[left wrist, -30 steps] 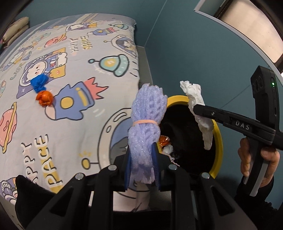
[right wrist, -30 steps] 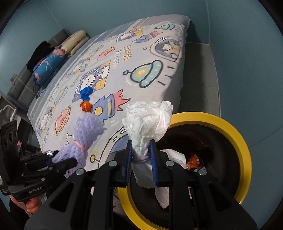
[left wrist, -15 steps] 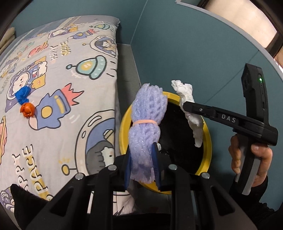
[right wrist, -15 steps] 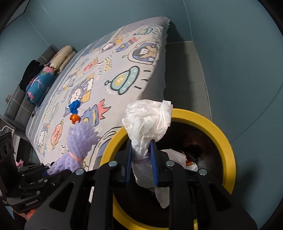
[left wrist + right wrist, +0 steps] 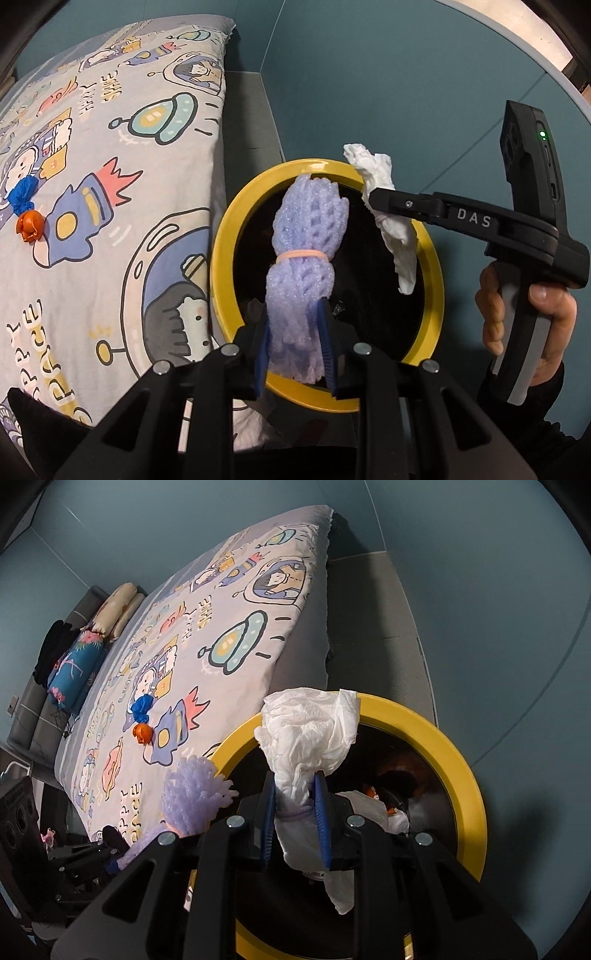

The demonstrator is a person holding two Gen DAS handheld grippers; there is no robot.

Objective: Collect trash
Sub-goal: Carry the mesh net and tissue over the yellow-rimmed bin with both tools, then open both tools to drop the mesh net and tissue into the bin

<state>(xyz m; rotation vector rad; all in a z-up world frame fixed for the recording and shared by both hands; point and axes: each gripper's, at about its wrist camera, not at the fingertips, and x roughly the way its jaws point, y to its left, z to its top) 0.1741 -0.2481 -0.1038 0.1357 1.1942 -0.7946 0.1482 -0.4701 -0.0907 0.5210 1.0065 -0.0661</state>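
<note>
Now held over the bin's black mouth: purple foam net, banded at its waist by a pinkish rubber band, pinched low down between the blue pads of the left claw. Beside it, white crumpled tissue, clamped at its narrow neck by the right claw, top puffed above the pads, tail hanging below. Seen from the left wrist, tissue sat at the far right rim, right claw's black arm reaching in from a hand on the grip. Yellow-rimmed bin stood on the floor just beside the bed, with white and orange scraps already inside. Left on the cartoon-printed bedsheet, well apart from the bin: blue crumpled wrapper touching orange crumpled wrapper. Farther up the bed, pillows against the teal wall.
</note>
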